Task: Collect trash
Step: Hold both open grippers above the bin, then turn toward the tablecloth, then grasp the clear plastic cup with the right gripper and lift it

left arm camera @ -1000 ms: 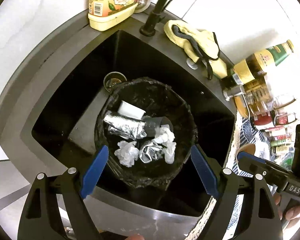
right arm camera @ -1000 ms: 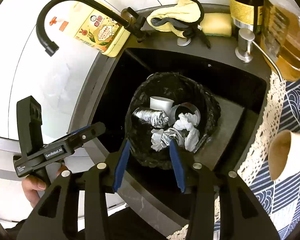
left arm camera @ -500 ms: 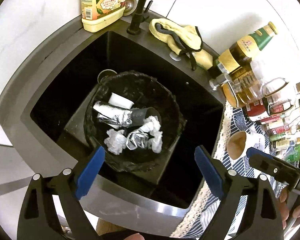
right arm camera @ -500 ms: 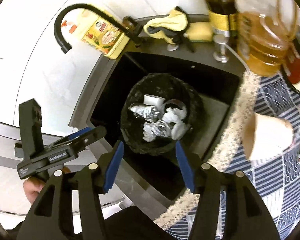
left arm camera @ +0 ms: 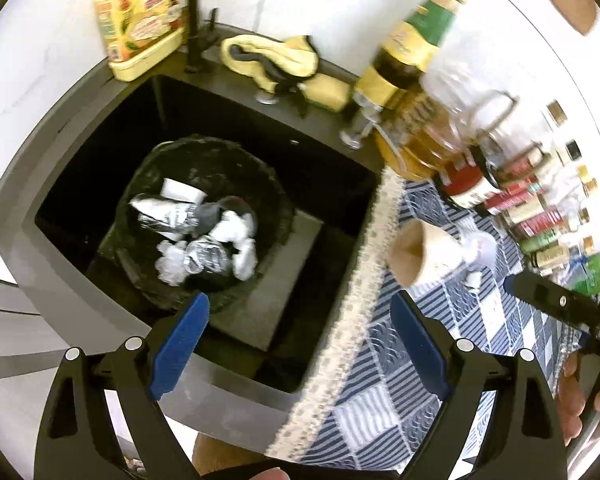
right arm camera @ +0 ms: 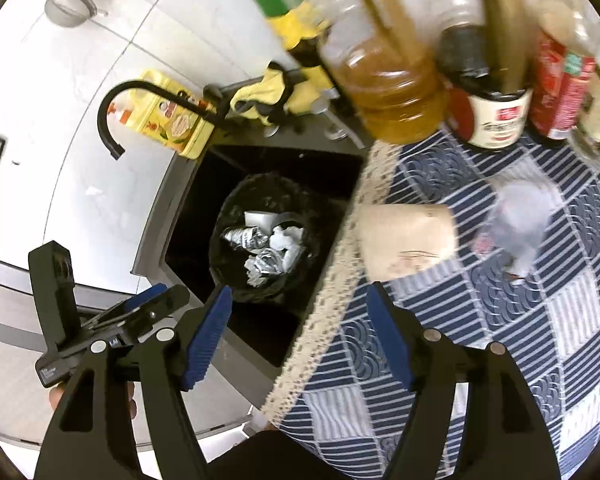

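We have swung both grippers, left gripper (left arm camera: 300, 344) and right gripper (right arm camera: 298, 334) (its jaws just widening), released and empty, from the black-bagged round bin (left arm camera: 276, 208) toward the blue patchwork-clothed surface (right arm camera: 500, 320).

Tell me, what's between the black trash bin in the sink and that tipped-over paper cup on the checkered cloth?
Only the sink's dark right wall and the cloth's lace edging separate the bin from the paper cup; no other object. Both wrist views show it.

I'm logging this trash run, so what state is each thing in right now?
Left gripper: jaws open, empty.
Right gripper: jaws just opening, nothing between them.
Trash bin: black-lined, in the sink, holding foil and tissue.
Paper cup: on its side on the tablecloth.
Crumpled plastic: lying on the tablecloth.
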Motion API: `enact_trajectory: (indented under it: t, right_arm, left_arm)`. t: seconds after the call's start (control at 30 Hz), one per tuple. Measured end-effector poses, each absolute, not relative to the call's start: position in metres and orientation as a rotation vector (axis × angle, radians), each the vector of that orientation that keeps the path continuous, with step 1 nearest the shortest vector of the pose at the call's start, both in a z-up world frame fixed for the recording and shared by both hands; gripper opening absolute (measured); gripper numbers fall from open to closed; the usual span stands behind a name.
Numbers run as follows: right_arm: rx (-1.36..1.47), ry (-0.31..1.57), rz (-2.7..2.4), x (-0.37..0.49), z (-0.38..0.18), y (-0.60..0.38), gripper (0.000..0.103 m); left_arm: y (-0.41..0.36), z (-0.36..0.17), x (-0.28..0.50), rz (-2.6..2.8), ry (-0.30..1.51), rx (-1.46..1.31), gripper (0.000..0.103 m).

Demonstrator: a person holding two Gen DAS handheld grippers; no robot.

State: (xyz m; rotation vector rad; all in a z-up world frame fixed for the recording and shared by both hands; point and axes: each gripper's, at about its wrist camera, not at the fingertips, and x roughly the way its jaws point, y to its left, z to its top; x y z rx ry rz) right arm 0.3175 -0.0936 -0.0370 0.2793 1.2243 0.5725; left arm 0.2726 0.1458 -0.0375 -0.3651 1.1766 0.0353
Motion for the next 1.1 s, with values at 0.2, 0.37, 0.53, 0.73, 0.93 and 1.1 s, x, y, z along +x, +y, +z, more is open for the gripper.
enact_trajectory:
  t: [0.2,0.37,0.53,0.73,0.93,1.1]
  right_arm:
    - [0.254,1.170,0.540,0.309,-0.025,-0.139,0.079]
    - [0.243,1.135,0.488,0.305,-0.021,-0.178,0.084]
    - [0.250,1.119,0.435,0.306,-0.025,-0.219,0.087]
    - [0.242,1.134,0.383,0.319,-0.038,-0.255,0.088]
    - [0.157,1.174,0.386,0.348,-0.053,-0.262,0.088]
    - [0.207,1.269,0.454,0.373,-0.079,-0.249,0.088]
  left_arm:
    - [0.096,-0.030,0.269,-0.005,1.167,-0.329,0.090]
    - [0.057,-0.026,0.266,-0.027,1.153,-0.302,0.096]
    - [0.026,-0.023,0.266,-0.037,1.146,-0.278,0.096]
    - [0.001,-0.029,0.268,-0.028,1.166,-0.260,0.096]
    - [-0.014,-0.036,0.266,-0.002,1.186,-0.249,0.096]
    - [-0.014,-0.046,0.260,0.047,1.205,-0.275,0.096]
